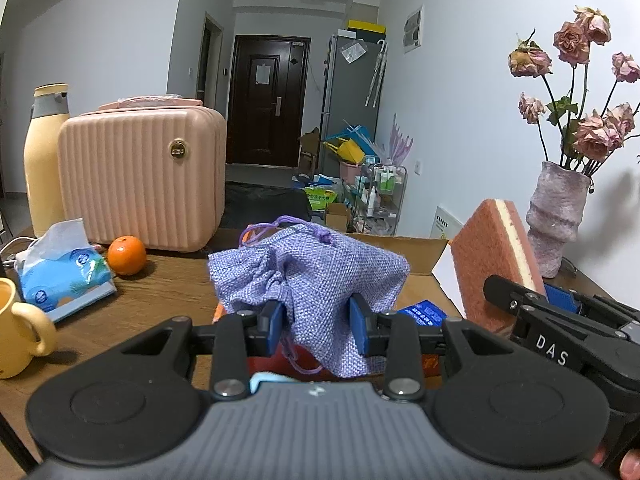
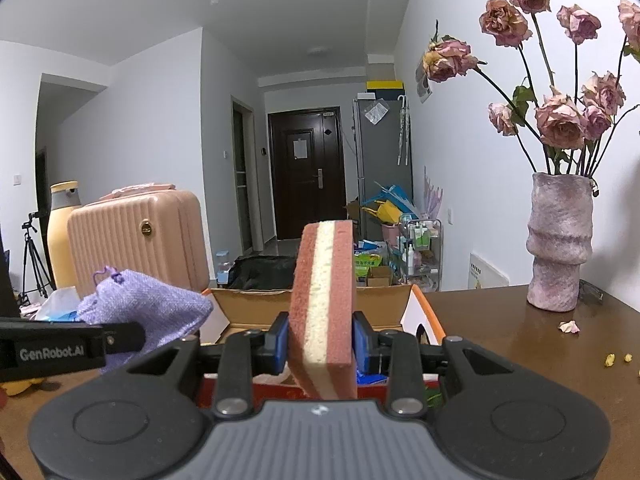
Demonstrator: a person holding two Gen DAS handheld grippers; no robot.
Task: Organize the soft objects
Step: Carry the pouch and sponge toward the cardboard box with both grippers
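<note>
Left gripper (image 1: 318, 330) clamped on purple drawstring pouch (image 1: 310, 280), held above open cardboard box (image 1: 416, 256); right gripper (image 2: 320, 344) clamped on pink-and-cream sponge (image 2: 322, 304) standing on edge over same box; only left view shows yellow mug (image 1: 18, 326), tissue pack (image 1: 64, 276), orange (image 1: 126, 256); only right view shows fallen petals (image 2: 570, 326) on table (image 2: 520, 344), tripod (image 2: 34, 258); pink suitcase (image 1: 144, 180), vase (image 2: 558, 240) in both

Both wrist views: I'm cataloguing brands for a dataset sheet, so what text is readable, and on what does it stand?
"DAS": on the black right hand-held gripper.
"GenRobot.AI": on the black left hand-held gripper.
Blue tissue pack, blue packet, green bag and door notice: print too small or blurred to read.
</note>
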